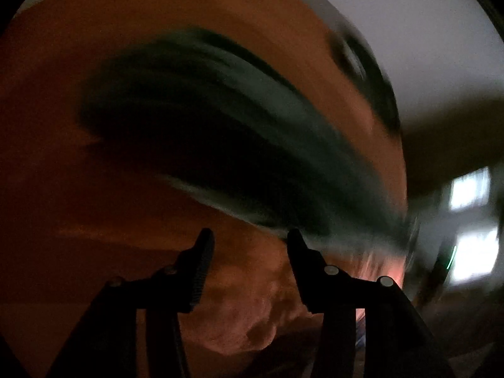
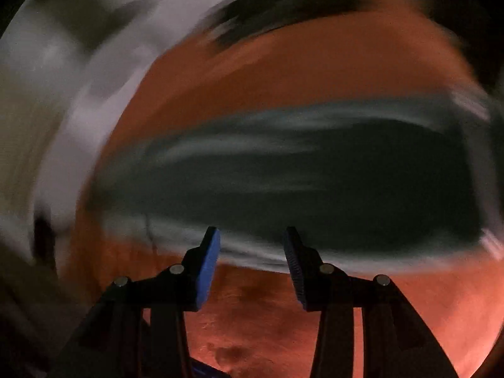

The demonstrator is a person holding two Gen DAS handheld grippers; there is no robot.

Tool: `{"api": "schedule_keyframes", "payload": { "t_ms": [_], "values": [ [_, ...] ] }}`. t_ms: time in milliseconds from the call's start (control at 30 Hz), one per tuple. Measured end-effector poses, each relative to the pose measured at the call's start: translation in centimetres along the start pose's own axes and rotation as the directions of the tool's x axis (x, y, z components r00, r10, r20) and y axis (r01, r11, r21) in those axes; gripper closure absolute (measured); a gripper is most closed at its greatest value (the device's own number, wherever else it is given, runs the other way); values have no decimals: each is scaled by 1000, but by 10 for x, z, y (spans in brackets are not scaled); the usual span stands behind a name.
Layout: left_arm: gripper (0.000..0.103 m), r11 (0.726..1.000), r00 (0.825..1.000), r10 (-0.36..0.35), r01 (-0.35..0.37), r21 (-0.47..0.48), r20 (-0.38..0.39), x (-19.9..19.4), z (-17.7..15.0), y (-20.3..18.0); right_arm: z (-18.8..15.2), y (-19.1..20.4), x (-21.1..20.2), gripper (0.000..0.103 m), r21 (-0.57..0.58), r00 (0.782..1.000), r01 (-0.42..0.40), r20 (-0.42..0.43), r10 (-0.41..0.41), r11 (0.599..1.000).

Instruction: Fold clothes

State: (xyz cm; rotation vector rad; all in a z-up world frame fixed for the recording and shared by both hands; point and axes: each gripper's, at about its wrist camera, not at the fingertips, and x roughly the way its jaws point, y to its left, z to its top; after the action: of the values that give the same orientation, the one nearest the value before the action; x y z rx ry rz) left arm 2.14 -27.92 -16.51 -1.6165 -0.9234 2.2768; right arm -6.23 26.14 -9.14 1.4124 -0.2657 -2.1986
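We see both the left gripper (image 1: pixel 249 236) and the right gripper (image 2: pixel 252 234) spread, pinching nothing, while a dark green garment (image 2: pixel 315 182) lies on the orange-brown surface (image 2: pixel 299 72) just ahead of them. With both views blurred, we cannot tell whether it is folded or awaiting folding, so the step stays unsettled.

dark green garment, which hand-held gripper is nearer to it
Hard to call. The left hand-held gripper and the right hand-held gripper both hang open just short of the dark green garment; blur hides the difference.
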Motion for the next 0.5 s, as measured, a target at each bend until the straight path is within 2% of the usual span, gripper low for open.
{"api": "schedule_keyframes", "payload": {
  "t_ms": [100,200,233,300,433,500],
  "values": [
    [53,984,990,-11,35,173,-137,60,-15,-51,-7,65,62,62,-225,996,-60,-75,44,973],
    [53,991,984,-53,73,108,-171,107,-17,-68,-19,113,93,62,-405,997,-57,-64,34,913],
    [53,994,986,-61,75,84,-157,122,-11,-77,-21,129,101,62,-478,999,-29,-45,9,878],
    [53,998,993,-31,38,55,-113,127,-14,-80,-29,152,116,63,-578,999,23,-12,-37,816],
    [53,994,998,60,-56,89,-34,133,-12,-97,-38,169,137,65,-644,998,40,-16,-65,764],
    [56,989,995,104,-104,103,6,136,-11,-105,-34,167,148,83,-650,996,50,-22,-84,759]
  ]
}}
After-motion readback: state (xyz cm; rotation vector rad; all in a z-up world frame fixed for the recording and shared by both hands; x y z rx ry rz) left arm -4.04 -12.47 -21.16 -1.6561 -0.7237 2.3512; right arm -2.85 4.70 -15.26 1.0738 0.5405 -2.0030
